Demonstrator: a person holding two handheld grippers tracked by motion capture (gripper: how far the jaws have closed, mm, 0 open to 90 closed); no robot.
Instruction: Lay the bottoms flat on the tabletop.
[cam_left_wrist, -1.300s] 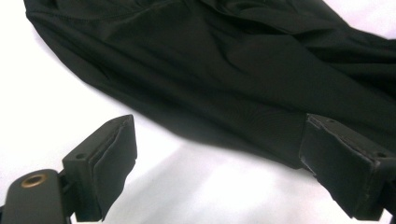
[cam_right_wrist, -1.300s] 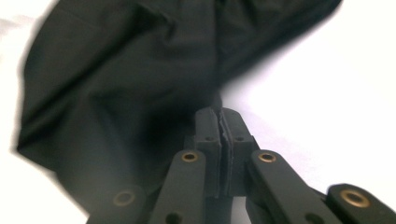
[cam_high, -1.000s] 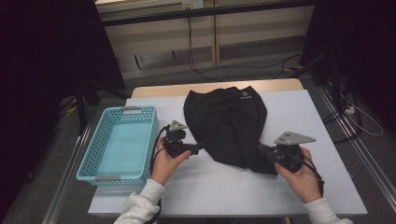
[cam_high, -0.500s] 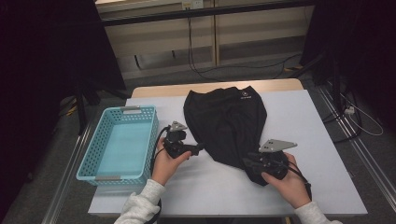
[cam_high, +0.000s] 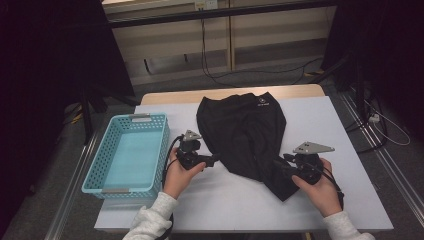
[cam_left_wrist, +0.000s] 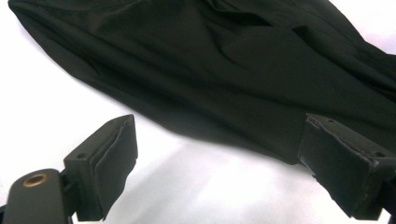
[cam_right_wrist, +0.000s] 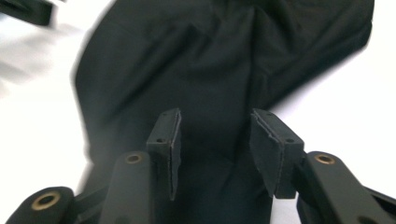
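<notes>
scene: black soft fabric garment (cam_high: 245, 135) flat on white bench (cam_high: 350, 150), long axis near to far | right tool (cam_high: 286, 169) over near tip, jaws just opening, half apart, cloth beneath, ungripped | left tool (cam_high: 212, 161) wide, just beside left hem

Left gripper (cam_high: 212, 161): black body, grey three-cornered plate on top, black cable looping at lower centre-left of the high view. Right gripper (cam_high: 276, 165): same build, larger grey plate. Jaws are black with layered foam pads (cam_right_wrist: 172, 140) and brass-coloured pivot rivets (cam_right_wrist: 134, 158). Both sleeves (cam_high: 149, 220) are light grey knit.
</notes>
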